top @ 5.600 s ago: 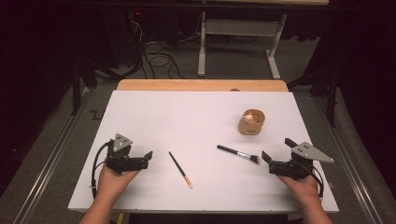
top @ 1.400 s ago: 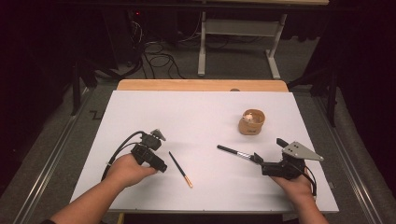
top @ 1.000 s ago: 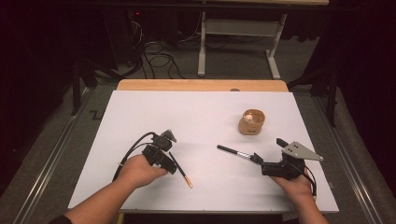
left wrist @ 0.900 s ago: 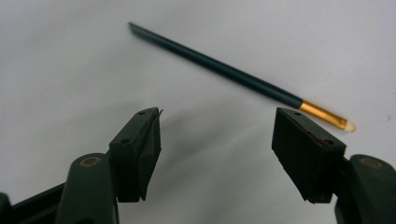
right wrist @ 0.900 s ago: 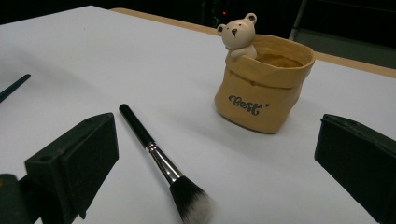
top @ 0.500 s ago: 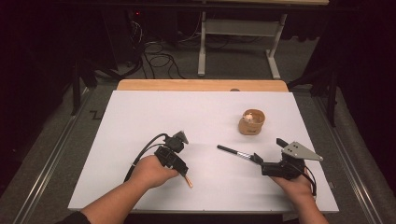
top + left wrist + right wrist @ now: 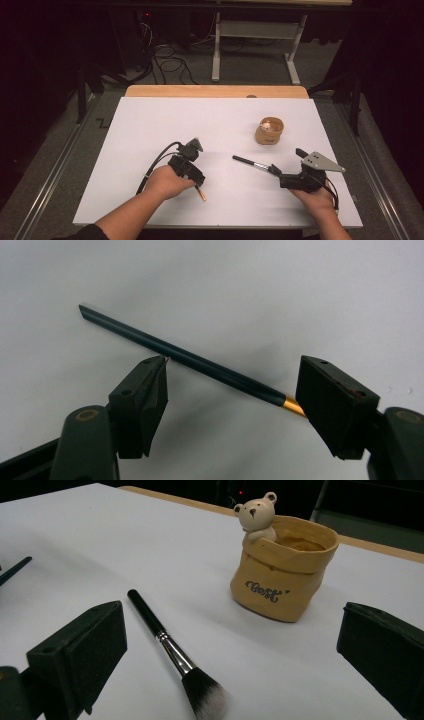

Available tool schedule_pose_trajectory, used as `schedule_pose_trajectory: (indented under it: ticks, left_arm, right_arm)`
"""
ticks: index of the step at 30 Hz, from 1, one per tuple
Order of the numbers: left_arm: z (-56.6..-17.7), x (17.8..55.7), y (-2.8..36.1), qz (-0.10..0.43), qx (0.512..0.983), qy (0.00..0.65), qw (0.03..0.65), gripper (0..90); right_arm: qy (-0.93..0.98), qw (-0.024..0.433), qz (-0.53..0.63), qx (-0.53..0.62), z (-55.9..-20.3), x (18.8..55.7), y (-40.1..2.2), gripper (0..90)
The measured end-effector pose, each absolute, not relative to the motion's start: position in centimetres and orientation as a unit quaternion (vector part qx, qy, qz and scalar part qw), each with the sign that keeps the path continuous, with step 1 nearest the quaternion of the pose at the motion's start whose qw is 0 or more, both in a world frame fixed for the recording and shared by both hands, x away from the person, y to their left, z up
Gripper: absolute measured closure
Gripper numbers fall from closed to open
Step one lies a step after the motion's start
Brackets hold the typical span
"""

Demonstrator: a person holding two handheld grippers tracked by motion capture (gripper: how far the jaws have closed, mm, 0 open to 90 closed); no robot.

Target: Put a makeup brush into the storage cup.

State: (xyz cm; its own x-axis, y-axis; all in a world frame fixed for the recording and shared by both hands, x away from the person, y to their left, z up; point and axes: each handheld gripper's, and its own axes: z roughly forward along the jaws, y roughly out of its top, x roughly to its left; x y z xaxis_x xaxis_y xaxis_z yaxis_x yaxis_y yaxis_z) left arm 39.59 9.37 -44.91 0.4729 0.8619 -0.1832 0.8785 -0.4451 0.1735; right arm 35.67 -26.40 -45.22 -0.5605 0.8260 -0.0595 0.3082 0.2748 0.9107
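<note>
White table point(image 7: 150, 130) is stretching wide and bare beyond your hands. Your left gripper point(image 7: 230, 385) is now sitting over the dark slim pencil point(image 7: 180, 357), having crossed in from the left edge; its jaws, just opening, are straddling it without pressing. Your right gripper point(image 7: 225, 645) is resting released, unmoved, near the makeup brush point(image 7: 170, 650) and tan bear pot point(image 7: 280, 575).

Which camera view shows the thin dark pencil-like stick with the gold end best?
The left gripper view: the stick lies whole on the white table, between the open jaws. The high view shows its tip beside the left gripper. The right gripper view shows one dark end.
</note>
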Motion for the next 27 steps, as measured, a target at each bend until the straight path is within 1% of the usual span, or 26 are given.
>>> schedule_pose_trajectory:
  ticks: [19, 27]
  left_arm:
    - [-45.61, 38.74, 8.42, -0.033, 0.852, 0.510, 0.112, 29.7]
    - [-45.56, 38.62, 8.38, -0.019, 0.855, 0.507, 0.105, 35.4]
  right_arm:
    - [0.751, 0.278, 0.465, 0.378, -45.27, 35.70, -26.40, 0.5]
    - [0.751, 0.278, 0.465, 0.377, -45.27, 35.69, -26.39, 0.5]
